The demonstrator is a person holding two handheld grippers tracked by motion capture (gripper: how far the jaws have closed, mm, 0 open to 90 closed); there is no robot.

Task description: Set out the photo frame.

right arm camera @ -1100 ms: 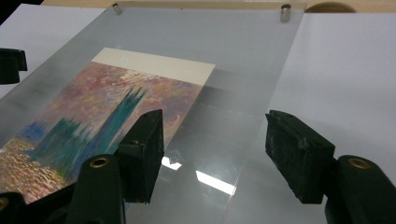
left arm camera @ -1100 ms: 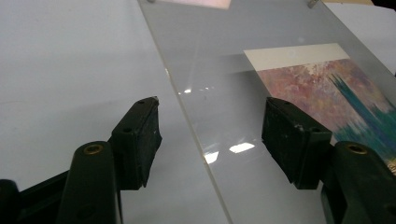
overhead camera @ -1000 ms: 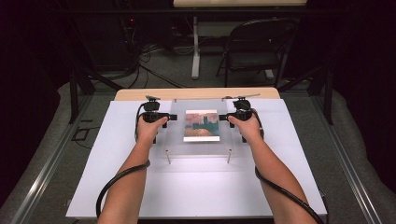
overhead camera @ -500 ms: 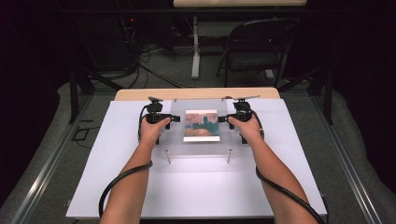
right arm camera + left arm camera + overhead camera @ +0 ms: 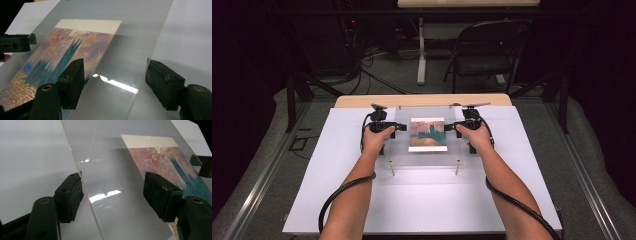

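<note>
Currently a clear acrylic panel (image 5: 424, 135) sits mid-table on slim metal standoffs (image 5: 392, 169), with a painted print (image 5: 428, 134) of pink sky, teal tower and gold water under it or behind it; which one cannot be told. Left gripper (image 5: 112, 192) straddles the panel's left edge, jaws apart, not clamped. Right gripper (image 5: 115, 82) straddles the right edge, equally agape. Judged step: pre-grasp on both sides. Next move calls for closing both jaws evenly; glossy, rigid acrylic may slip. White table sheet (image 5: 337, 200) is matte.
</note>
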